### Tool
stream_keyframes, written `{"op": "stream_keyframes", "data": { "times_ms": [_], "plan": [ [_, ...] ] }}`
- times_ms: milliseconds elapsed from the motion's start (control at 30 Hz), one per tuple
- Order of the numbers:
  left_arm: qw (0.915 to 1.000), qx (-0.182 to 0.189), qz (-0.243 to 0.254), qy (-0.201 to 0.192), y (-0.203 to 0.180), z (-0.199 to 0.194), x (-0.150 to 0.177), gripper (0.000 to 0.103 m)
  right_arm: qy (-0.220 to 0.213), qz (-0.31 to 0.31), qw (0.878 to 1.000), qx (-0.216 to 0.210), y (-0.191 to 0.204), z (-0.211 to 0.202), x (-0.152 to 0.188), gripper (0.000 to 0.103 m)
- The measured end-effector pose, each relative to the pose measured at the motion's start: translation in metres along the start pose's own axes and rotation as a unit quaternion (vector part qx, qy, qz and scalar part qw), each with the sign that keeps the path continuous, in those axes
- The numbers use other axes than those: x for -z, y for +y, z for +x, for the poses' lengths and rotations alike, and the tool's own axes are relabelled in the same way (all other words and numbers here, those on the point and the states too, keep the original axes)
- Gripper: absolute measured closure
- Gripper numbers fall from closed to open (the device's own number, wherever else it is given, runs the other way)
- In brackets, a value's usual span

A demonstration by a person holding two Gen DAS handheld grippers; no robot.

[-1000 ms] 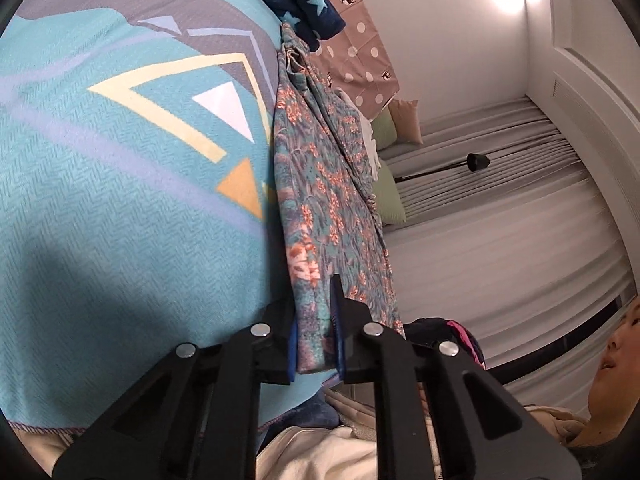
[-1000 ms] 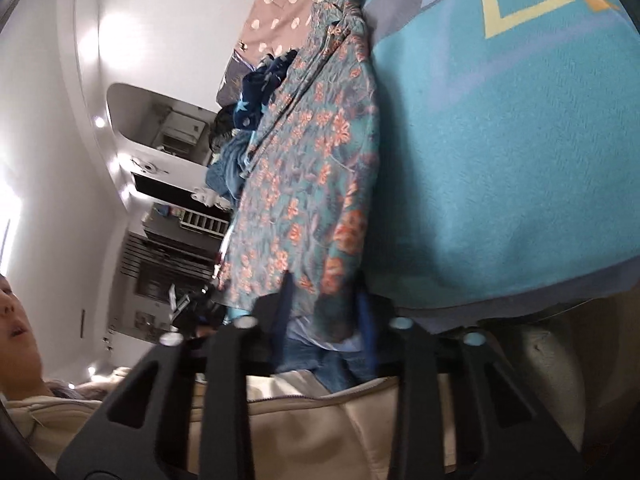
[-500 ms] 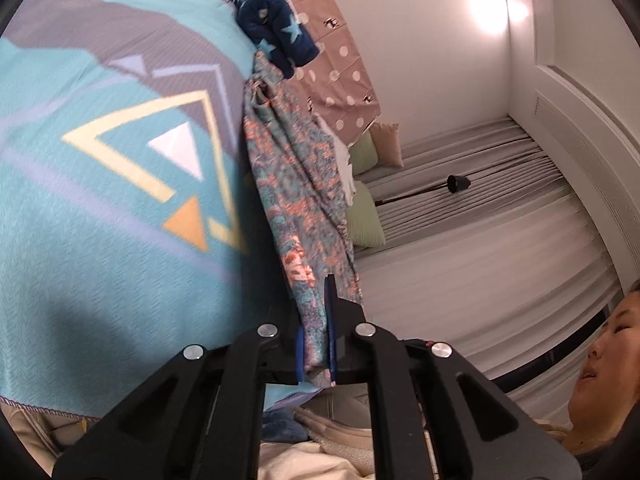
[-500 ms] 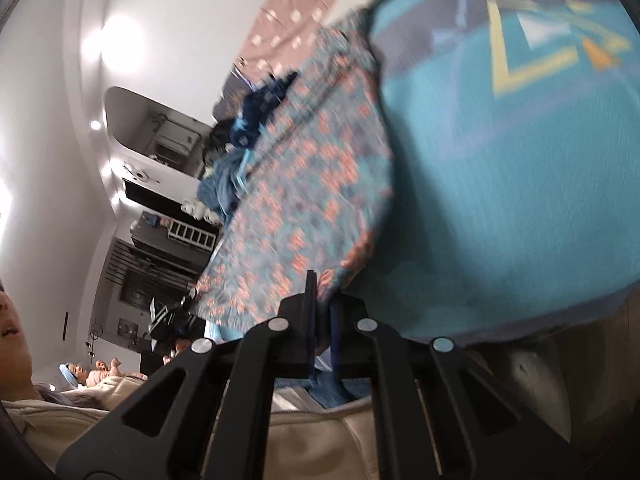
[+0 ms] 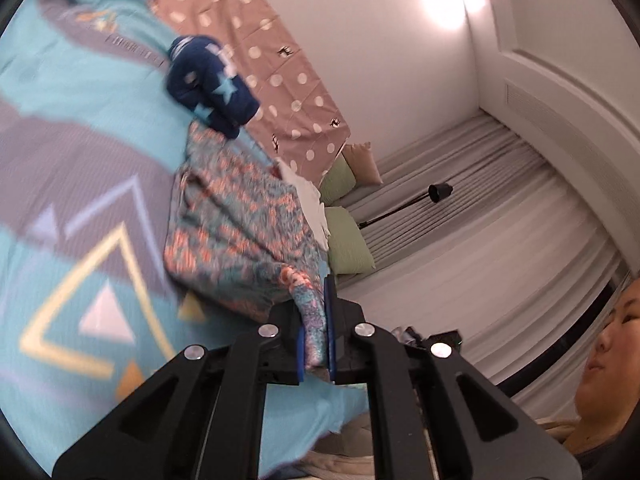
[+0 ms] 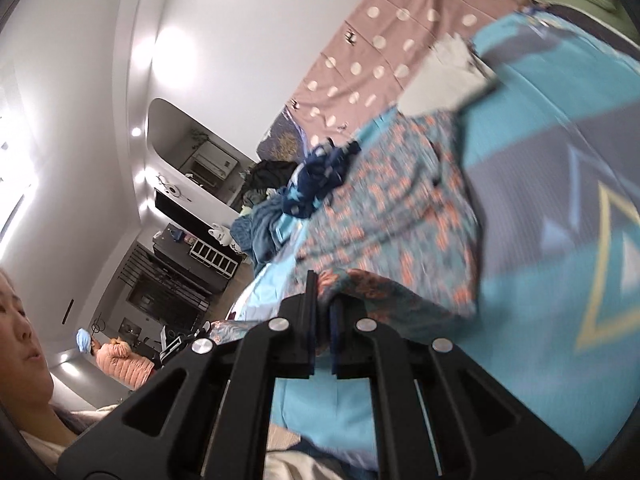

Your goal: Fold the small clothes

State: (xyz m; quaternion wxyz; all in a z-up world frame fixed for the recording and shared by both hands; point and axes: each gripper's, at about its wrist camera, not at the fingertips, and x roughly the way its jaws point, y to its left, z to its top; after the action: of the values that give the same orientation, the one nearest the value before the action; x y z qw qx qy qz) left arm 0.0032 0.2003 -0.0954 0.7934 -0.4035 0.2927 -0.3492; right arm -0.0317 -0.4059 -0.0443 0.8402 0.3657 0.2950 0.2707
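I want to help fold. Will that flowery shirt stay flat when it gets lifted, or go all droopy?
Probably droopy: the flowery shirt already sags and bunches between the left gripper and right gripper. It looks thin, so likely light. It shouldn't roll.

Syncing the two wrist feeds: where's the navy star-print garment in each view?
Left wrist: navy star-print garment sits upper centre-left, on the teal bedspread, just above the far end of the floral garment.
Right wrist: navy star-print garment is mid-frame, left of the floral garment, at the edge of the teal bedspread.
Shared landmark: the pink polka-dot cover behind it.
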Motion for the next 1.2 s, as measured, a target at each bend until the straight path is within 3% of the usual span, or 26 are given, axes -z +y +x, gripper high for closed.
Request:
{"op": "stream_keyframes", "data": {
  "times_ms": [267, 367, 533, 633, 767, 900, 1100, 1200],
  "plan": [
    [0.9986, 0.007, 0.051, -0.003, -0.03, 0.055, -0.091, 0.096, -0.007, -0.041, 0.999, -0.011, 0.016, 0.034, -0.098, 0.098],
    [0.9967, -0.012, 0.08, -0.001, -0.042, 0.082, -0.128, 0.096, -0.011, -0.043, 0.999, -0.02, 0.014, 0.056, -0.135, 0.098],
    [0.9984, 0.004, 0.056, 0.012, -0.037, 0.126, -0.176, 0.096, 0.003, -0.03, 0.999, -0.014, -0.002, 0.106, -0.195, 0.098],
    [0.9985, -0.008, 0.051, 0.017, -0.027, 0.154, -0.199, 0.096, 0.017, -0.023, 1.0, 0.001, -0.017, 0.133, -0.219, 0.098],
    [0.9993, -0.017, -0.002, 0.032, 0.016, 0.194, -0.221, 0.096, 0.033, 0.01, 0.999, 0.014, -0.053, 0.167, -0.239, 0.098],
    [0.9959, -0.058, -0.052, 0.045, 0.07, 0.23, -0.229, 0.096, 0.053, 0.046, 0.997, 0.036, -0.101, 0.204, -0.244, 0.098],
    [0.9848, -0.101, -0.122, 0.071, 0.137, 0.267, -0.226, 0.096, 0.071, 0.077, 0.991, 0.084, -0.152, 0.24, -0.24, 0.098],
    [0.9713, -0.096, -0.193, 0.101, 0.165, 0.277, -0.222, 0.083, 0.069, 0.12, 0.985, 0.104, -0.173, 0.249, -0.238, 0.093]
  ]
}}
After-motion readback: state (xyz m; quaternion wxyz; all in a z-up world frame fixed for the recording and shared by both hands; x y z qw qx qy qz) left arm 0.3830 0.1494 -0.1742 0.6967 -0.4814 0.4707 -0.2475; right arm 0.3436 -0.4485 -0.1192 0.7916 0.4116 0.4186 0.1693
